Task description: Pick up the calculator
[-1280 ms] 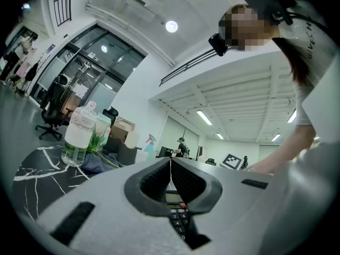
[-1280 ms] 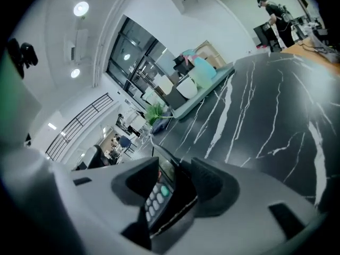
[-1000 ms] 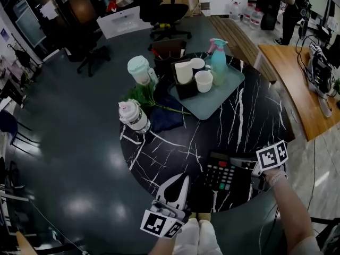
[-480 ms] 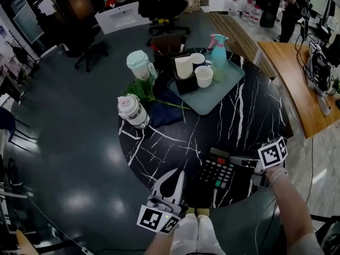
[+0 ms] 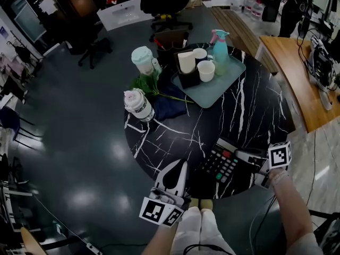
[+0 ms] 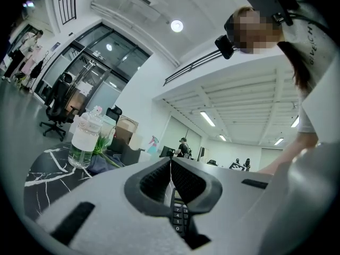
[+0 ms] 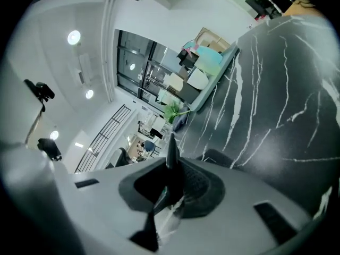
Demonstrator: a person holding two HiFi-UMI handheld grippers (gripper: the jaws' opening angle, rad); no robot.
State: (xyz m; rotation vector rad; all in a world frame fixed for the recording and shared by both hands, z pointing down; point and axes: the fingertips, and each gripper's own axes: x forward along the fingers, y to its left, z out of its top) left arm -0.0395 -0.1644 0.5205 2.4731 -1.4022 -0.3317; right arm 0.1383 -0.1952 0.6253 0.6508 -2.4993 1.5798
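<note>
The black calculator (image 5: 223, 163), with rows of keys and a red button, lies near the front edge of the black marble table (image 5: 249, 116). My right gripper (image 5: 249, 160) reaches in from the right; its jaws have just been closing and now pinch the calculator's right end. In the right gripper view the calculator (image 7: 171, 147) shows edge-on as a thin dark blade between the pads of that gripper (image 7: 172, 161). My left gripper (image 5: 178, 170) hovers at the table's front edge, left of the calculator, shut and empty. The left gripper view shows that gripper's tips (image 6: 170, 161) touching, with calculator keys (image 6: 178, 217) behind.
A teal tray (image 5: 234, 92) at the back carries cups (image 5: 206, 70) and a spray bottle (image 5: 219, 49). A water bottle (image 5: 139, 106), a teal-lidded jar (image 5: 143, 60), green leaves and a blue cloth sit at the left back. A wooden desk (image 5: 297, 84) stands to the right.
The right gripper has closed onto the calculator's right end and risen slightly, so that end now sits a little higher and turned. The left gripper has stayed put.
</note>
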